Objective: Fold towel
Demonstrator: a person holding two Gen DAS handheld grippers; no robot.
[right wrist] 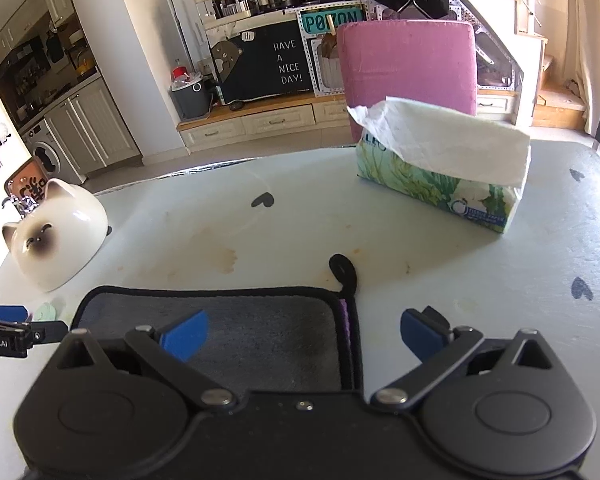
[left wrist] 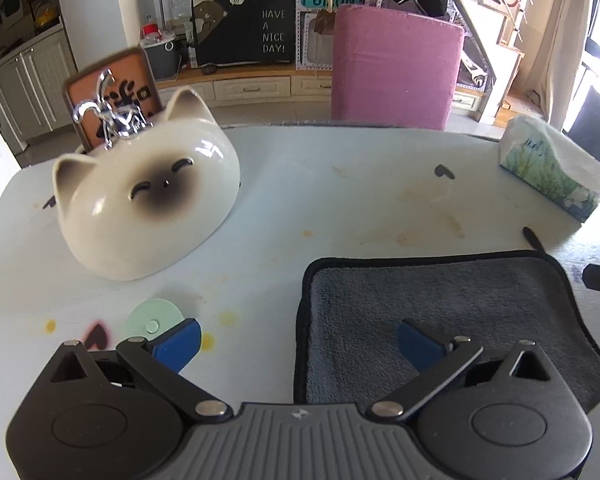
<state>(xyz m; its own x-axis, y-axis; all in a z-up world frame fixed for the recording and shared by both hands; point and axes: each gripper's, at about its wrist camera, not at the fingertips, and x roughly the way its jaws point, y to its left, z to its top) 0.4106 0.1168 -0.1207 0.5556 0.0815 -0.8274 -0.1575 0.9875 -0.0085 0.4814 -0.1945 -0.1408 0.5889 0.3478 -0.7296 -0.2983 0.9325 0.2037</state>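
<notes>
A grey towel (left wrist: 440,304) with black trim lies flat and folded on the white table, with a black hanging loop (right wrist: 343,270) at its far right corner. My left gripper (left wrist: 298,340) is open and straddles the towel's left edge: one blue pad is over the table, the other over the towel. My right gripper (right wrist: 304,336) is open and straddles the towel's right edge (right wrist: 350,344). The left gripper's tip (right wrist: 8,326) shows at the left in the right wrist view. Neither gripper holds anything.
A cat-shaped ceramic bowl (left wrist: 148,208) stands at the left, with a chrome ornament (left wrist: 112,112) behind it. A tissue box (right wrist: 440,168) stands at the far right. A green disc (left wrist: 156,316) lies near my left pad. A pink chair (left wrist: 392,64) stands behind the table (left wrist: 340,200).
</notes>
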